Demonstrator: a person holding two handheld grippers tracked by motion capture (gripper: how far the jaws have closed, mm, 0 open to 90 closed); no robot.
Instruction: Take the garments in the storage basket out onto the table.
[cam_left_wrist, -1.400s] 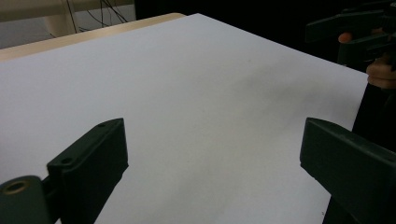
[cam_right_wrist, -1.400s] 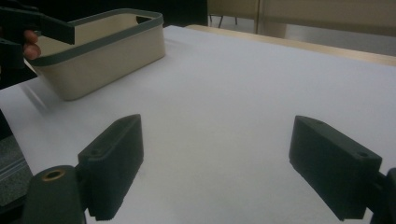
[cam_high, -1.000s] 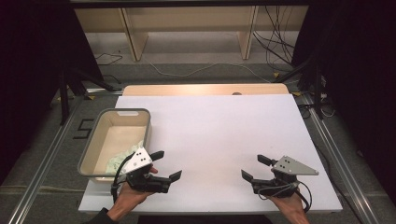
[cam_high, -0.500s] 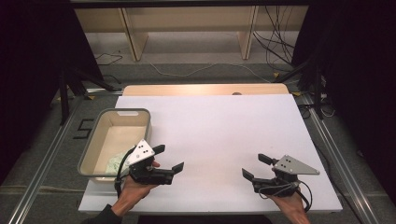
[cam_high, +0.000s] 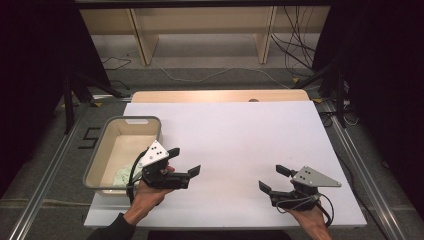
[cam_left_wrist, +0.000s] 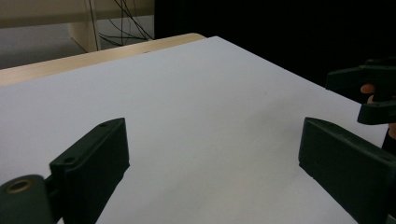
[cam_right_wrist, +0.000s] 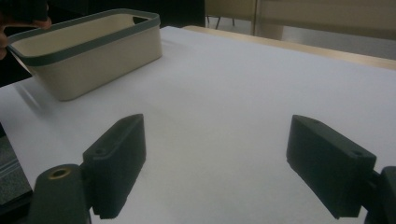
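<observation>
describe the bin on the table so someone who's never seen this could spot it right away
Start at the white table and go to its left edge. The bin sits there, just beyond the left gripper. It is a cream rectangular tub with a grey rim and something pale green inside, and it is the table's one container.

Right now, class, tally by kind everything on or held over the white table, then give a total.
Handheld grippers: 2, the left gripper and the right gripper.
Beige bins with a grey rim: 1, the bin.
Pale green items lying in the bin: 1, pale green item.
Total: 4.
</observation>
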